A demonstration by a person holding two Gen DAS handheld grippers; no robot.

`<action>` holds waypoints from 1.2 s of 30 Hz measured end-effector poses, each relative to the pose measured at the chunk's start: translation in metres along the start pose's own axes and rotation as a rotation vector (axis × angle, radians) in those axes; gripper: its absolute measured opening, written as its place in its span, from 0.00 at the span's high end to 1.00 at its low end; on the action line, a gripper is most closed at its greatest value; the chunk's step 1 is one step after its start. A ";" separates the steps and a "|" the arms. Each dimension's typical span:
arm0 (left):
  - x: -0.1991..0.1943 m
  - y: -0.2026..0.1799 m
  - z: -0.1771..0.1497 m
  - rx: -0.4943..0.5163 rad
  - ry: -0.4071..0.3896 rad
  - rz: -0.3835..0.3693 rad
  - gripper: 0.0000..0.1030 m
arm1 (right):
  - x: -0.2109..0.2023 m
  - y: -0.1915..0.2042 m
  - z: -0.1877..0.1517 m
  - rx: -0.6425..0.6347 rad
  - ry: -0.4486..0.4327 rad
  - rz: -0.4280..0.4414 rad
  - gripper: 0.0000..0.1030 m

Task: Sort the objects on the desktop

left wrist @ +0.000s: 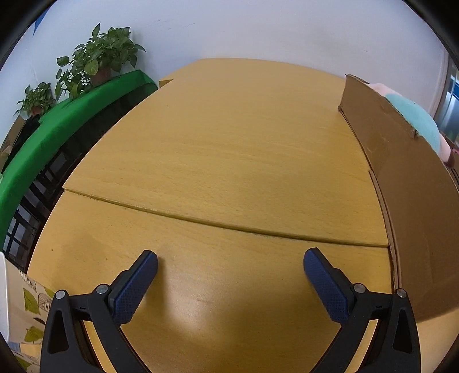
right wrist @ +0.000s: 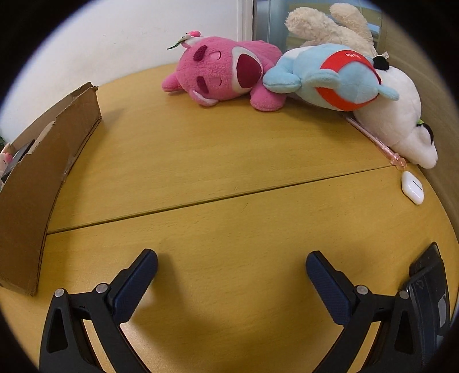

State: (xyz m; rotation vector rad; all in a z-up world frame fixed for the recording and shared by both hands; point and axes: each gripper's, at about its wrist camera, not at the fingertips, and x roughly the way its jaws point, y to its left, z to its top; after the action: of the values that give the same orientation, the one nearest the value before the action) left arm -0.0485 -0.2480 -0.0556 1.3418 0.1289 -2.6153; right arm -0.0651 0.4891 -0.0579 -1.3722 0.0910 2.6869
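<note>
Ahead of the left fingers and far off to their left, two potted plants (left wrist: 100,60) stand on a green ledge (left wrist: 57,129) against the white wall (left wrist: 258,28). Near the left fingertip's outer side, low in the corner, lies a leaf-patterned cloth (left wrist: 25,310). Beyond the right fingers, a window frame (right wrist: 246,20) rises behind the wooden desk (right wrist: 229,160).

wooden table (right wrist: 218,160) — cardboard box (right wrist: 43,178) | plush toys (right wrist: 223,71) | earbud case (right wrist: 412,188)
</note>
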 end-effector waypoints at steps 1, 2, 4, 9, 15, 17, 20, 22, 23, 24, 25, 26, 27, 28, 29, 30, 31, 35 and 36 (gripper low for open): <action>0.000 -0.001 0.001 0.001 0.000 0.000 0.00 | 0.001 -0.001 0.001 -0.002 0.000 0.002 0.00; 0.001 0.000 0.002 0.001 0.001 -0.001 0.00 | 0.002 -0.001 0.003 -0.005 0.000 0.005 0.00; 0.001 0.000 0.004 0.001 0.002 -0.001 0.00 | 0.005 -0.002 0.005 -0.012 0.001 0.011 0.00; 0.000 -0.001 0.004 0.001 0.003 -0.001 0.00 | 0.013 -0.008 0.016 -0.010 0.001 0.010 0.00; 0.001 -0.001 0.004 0.001 0.002 -0.001 0.00 | 0.014 -0.012 0.016 0.015 0.001 -0.008 0.00; 0.001 -0.001 0.004 0.001 0.002 -0.001 0.00 | 0.012 -0.013 0.014 0.025 0.001 -0.019 0.00; 0.001 -0.002 0.004 0.001 0.002 -0.001 0.00 | 0.011 -0.013 0.013 0.027 0.001 -0.020 0.00; 0.001 -0.002 0.004 0.001 0.002 -0.001 0.00 | 0.011 -0.013 0.013 0.027 0.001 -0.020 0.00; 0.001 -0.002 0.004 0.001 0.002 -0.001 0.00 | 0.011 -0.013 0.013 0.027 0.001 -0.020 0.00; 0.001 -0.002 0.004 0.001 0.002 -0.001 0.00 | 0.011 -0.013 0.013 0.027 0.001 -0.020 0.00; 0.001 -0.002 0.004 0.001 0.002 -0.001 0.00 | 0.011 -0.013 0.013 0.027 0.001 -0.020 0.00; 0.001 -0.002 0.004 0.001 0.002 -0.001 0.00 | 0.011 -0.013 0.013 0.027 0.001 -0.020 0.00; 0.001 -0.002 0.004 0.001 0.002 -0.001 0.00 | 0.011 -0.013 0.013 0.027 0.001 -0.020 0.00; 0.001 -0.002 0.004 0.001 0.002 -0.001 0.00 | 0.011 -0.013 0.013 0.027 0.001 -0.020 0.00; 0.001 -0.002 0.004 0.001 0.002 -0.001 0.00 | 0.011 -0.013 0.013 0.027 0.001 -0.020 0.00; 0.001 -0.002 0.004 0.001 0.002 -0.001 0.00 | 0.011 -0.013 0.013 0.027 0.001 -0.020 0.00; 0.001 -0.002 0.005 0.001 0.002 -0.001 0.00 | 0.011 -0.013 0.013 0.027 0.001 -0.020 0.00; 0.001 -0.002 0.004 0.001 0.002 -0.001 0.00 | 0.011 -0.013 0.013 0.027 0.001 -0.020 0.00; 0.001 -0.002 0.004 0.001 0.002 -0.001 0.00 | 0.011 -0.012 0.013 0.027 0.001 -0.020 0.00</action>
State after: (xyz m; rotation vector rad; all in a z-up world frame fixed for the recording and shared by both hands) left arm -0.0528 -0.2467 -0.0539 1.3444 0.1288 -2.6150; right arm -0.0799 0.5036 -0.0589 -1.3593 0.1122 2.6588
